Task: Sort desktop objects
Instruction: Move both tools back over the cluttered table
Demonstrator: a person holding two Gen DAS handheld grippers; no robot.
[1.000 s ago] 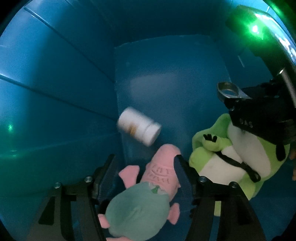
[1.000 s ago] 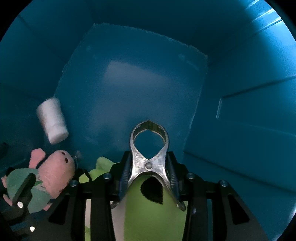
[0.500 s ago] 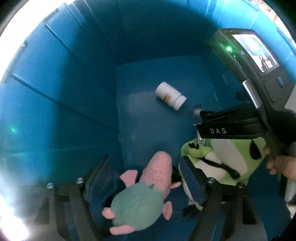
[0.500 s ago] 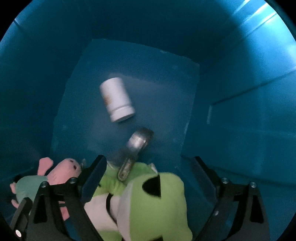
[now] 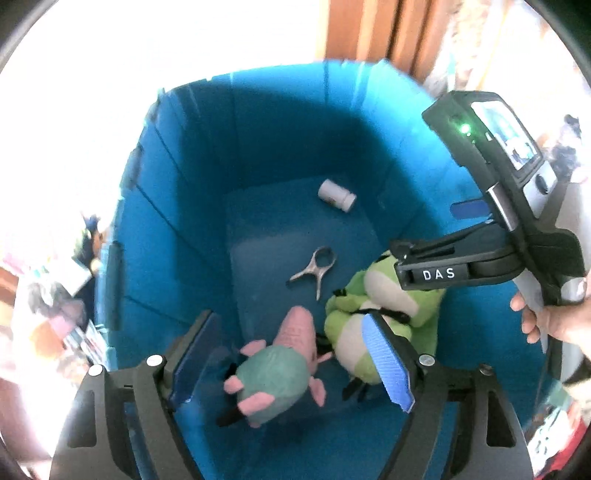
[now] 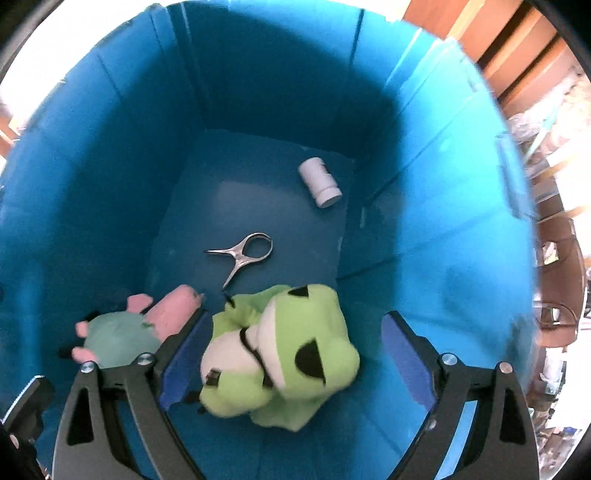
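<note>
I look down into a deep blue bin (image 5: 177, 229). On its floor lie a pink pig plush in a green dress (image 5: 277, 373), a green frog plush (image 5: 384, 295), a metal spring clip (image 5: 314, 269) and a white bottle (image 5: 336, 194) on its side. My left gripper (image 5: 290, 315) hangs high above the pig, its jaws opening and nothing between the pads. My right gripper (image 6: 295, 314) is open above the frog plush (image 6: 295, 350), and holds nothing. The clip (image 6: 243, 254) and bottle (image 6: 319, 181) lie farther off.
The bin's tall walls (image 6: 110, 147) ring both grippers. A hand (image 5: 550, 325) holds the right gripper's handle at the right of the left wrist view. Beyond the rim are brown wood (image 5: 369, 29) and cluttered shelves (image 6: 554, 258).
Both grippers rose from the bin floor toward its rim. The right gripper opened and the metal clip fell to the floor. The left jaws widened off the pig. The white bottle settled at the far end.
</note>
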